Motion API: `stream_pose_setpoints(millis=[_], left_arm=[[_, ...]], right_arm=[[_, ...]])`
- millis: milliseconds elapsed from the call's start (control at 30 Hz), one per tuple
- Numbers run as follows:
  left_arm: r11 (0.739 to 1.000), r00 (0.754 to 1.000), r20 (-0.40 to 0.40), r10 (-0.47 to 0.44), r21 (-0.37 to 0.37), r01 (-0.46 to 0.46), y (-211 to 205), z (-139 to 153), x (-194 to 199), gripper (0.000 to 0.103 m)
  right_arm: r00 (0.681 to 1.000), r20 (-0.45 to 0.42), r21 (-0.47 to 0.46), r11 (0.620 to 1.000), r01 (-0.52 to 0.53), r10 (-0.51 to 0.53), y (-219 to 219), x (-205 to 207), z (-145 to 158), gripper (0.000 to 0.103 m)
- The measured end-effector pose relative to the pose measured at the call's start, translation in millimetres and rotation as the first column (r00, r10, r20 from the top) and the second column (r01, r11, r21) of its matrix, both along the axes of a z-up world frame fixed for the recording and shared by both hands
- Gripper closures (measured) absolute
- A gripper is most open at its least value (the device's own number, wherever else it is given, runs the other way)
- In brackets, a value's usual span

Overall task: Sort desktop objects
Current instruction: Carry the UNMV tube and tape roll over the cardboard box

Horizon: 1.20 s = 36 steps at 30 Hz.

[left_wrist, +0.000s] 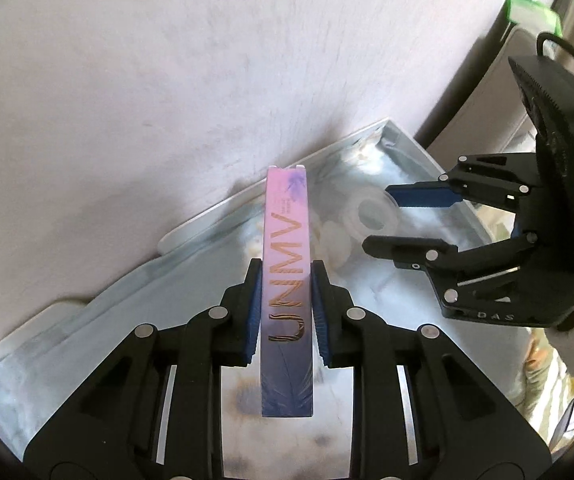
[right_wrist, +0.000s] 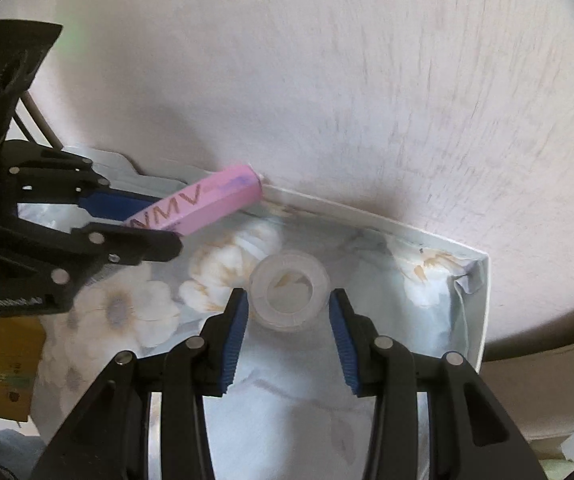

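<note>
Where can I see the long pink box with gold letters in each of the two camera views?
Left wrist view: pink box at centre, shut between the left gripper's pads.
Right wrist view: upper left, slanting up to the right, beside the tray rim.
Shared landmark: the clear tape roll in the floral tray.

Each wrist camera looks steeply down, close over the floral-lined tray [left_wrist: 191,224] [right_wrist: 483,280]; both share its interior.

Both views are bright and softly lit, washed pale with a faint pink cast. Motion blur streaks the table [right_wrist: 407,100], strongest in the right wrist view's upper right. Fisheye bending curves the edges, with dark vignette corners. A soft shadow darkens the table along the tray rim [right_wrist: 367,206].
</note>
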State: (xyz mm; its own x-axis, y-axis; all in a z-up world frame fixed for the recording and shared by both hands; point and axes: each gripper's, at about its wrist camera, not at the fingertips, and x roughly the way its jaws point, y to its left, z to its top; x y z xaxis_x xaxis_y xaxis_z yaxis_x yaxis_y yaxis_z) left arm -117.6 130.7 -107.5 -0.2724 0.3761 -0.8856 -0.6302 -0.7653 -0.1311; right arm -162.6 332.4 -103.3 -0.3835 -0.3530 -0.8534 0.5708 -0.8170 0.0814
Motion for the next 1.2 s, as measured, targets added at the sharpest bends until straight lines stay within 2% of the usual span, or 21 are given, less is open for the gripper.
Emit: stream_pose_setpoints(millis=[67,200,233,267,300,333,433,500,533,567,633,767,833,1000,1067,1133,1200], left_arm=[[1.000,1.000,0.007,0.019,0.011,-0.019,1.2,16.3,-24.6,0.083],[0.998,0.998,-0.043,0.043,0.038,-0.042,0.0,68.1,-8.6,0.083],[0.998,0.997,-0.058,0.056,0.044,-0.053,-10.7,79.7,-3.2,0.083],[0.997,0.996,-0.067,0.067,0.052,-0.064,-20.6,85.1,3.6,0.083],[0.995,0.994,-0.074,0.081,0.059,-0.077,-34.9,94.9,10.1,0.083],[0.993,0.991,-0.088,0.101,0.063,-0.095,-50.9,106.0,15.5,0.083],[0.984,0.977,-0.126,0.169,0.078,-0.161,-105.8,133.3,37.2,0.083],[0.976,0.965,-0.151,0.214,0.073,-0.205,-126.2,143.5,45.5,0.083],[0.968,0.955,-0.162,0.247,0.077,-0.237,-145.3,149.6,52.6,0.083],[0.961,0.947,-0.168,0.274,0.081,-0.264,-159.5,152.2,57.7,0.083],[0.941,0.924,-0.181,0.337,0.076,-0.328,-199.8,160.8,77.2,0.083],[0.893,0.878,-0.165,0.450,0.070,-0.445,-261.7,155.1,108.1,0.083],[0.869,0.858,-0.146,0.493,0.048,-0.492,-280.8,140.0,123.9,0.083],[0.833,0.829,-0.098,0.550,-0.005,-0.553,-314.2,105.8,160.9,0.083],[0.814,0.813,-0.074,0.578,-0.021,-0.581,-310.6,73.2,168.7,0.083],[0.794,0.795,-0.036,0.605,-0.037,-0.606,-322.2,52.5,177.9,0.083],[0.781,0.782,-0.013,0.623,-0.039,-0.623,-328.4,38.1,184.1,0.083]], right_arm=[[1.000,0.014,-0.025,1.000,-0.001,0.001,-1.1,9.7,17.3,0.064],[0.999,-0.001,-0.041,0.999,-0.033,0.033,-9.1,35.8,64.8,0.064],[0.999,-0.006,-0.044,0.998,-0.045,0.045,-22.1,78.2,72.1,0.064],[0.998,-0.012,-0.047,0.997,-0.060,0.060,-27.6,87.7,82.4,0.064],[0.997,-0.021,-0.045,0.996,-0.076,0.075,-34.3,98.4,93.0,0.064],[0.995,-0.028,-0.042,0.994,-0.098,0.097,-71.0,87.0,99.8,0.064],[0.986,-0.055,-0.044,0.986,-0.158,0.156,-99.8,106.3,122.9,0.064],[0.977,-0.072,-0.056,0.977,-0.204,0.200,-121.8,118.2,134.7,0.064],[0.972,-0.082,-0.062,0.972,-0.225,0.220,-129.8,121.8,137.9,0.064],[0.967,-0.087,-0.070,0.967,-0.247,0.241,-132.4,103.8,132.6,0.064],[0.953,-0.094,-0.090,0.951,-0.297,0.289,-149.8,113.0,132.6,0.064],[0.922,-0.074,-0.123,0.914,-0.387,0.381,-202.4,136.1,123.2,0.064],[0.902,-0.049,-0.128,0.893,-0.432,0.429,-231.8,155.2,112.2,0.064],[0.855,0.031,-0.111,0.852,-0.512,0.518,-284.2,194.7,75.1,0.064],[0.844,0.063,-0.107,0.845,-0.524,0.532,-288.0,201.1,69.5,0.064],[0.836,0.102,-0.112,0.841,-0.529,0.540,-305.6,213.9,45.0,0.064],[0.828,0.135,-0.111,0.839,-0.533,0.544,-309.0,219.1,38.3,0.064]])
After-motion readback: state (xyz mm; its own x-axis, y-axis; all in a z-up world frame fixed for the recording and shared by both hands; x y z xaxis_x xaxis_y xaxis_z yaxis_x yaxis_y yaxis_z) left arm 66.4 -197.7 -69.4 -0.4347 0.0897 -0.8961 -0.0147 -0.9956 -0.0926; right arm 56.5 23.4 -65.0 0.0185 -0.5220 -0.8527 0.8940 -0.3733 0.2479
